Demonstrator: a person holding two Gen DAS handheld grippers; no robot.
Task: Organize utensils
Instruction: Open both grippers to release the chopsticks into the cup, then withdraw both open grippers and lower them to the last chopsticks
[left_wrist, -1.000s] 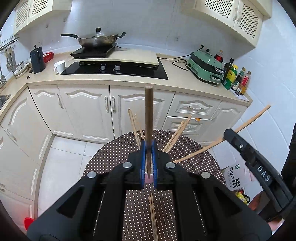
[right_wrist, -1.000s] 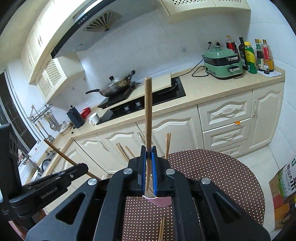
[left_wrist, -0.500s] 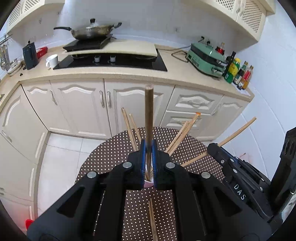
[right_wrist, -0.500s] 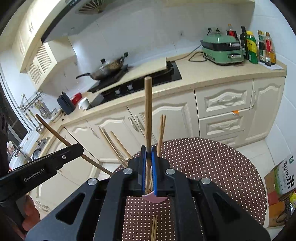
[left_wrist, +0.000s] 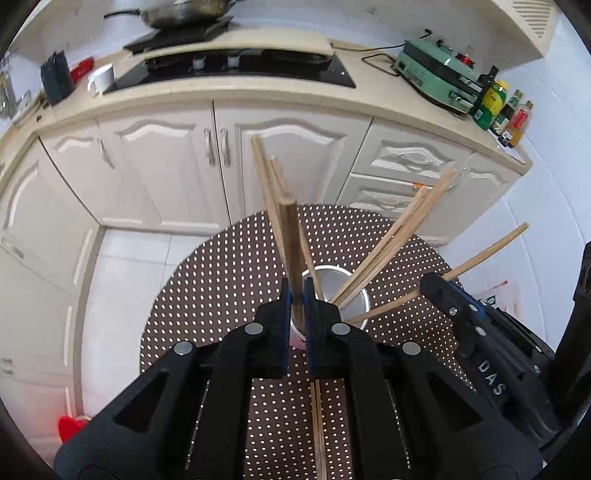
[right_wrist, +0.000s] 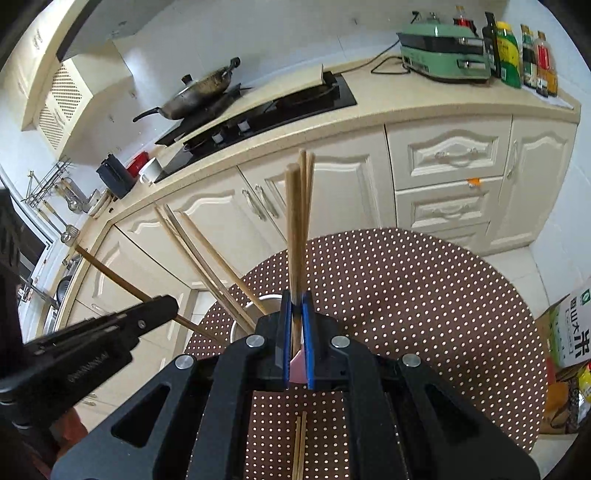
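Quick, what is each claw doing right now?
Left claw: shut on a dark chopstick.
Right claw: shut on a brown chopstick.

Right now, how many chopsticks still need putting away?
Several chopsticks already stand in the cup. Each gripper, left and right, holds one more over it. At least two lie on the table.
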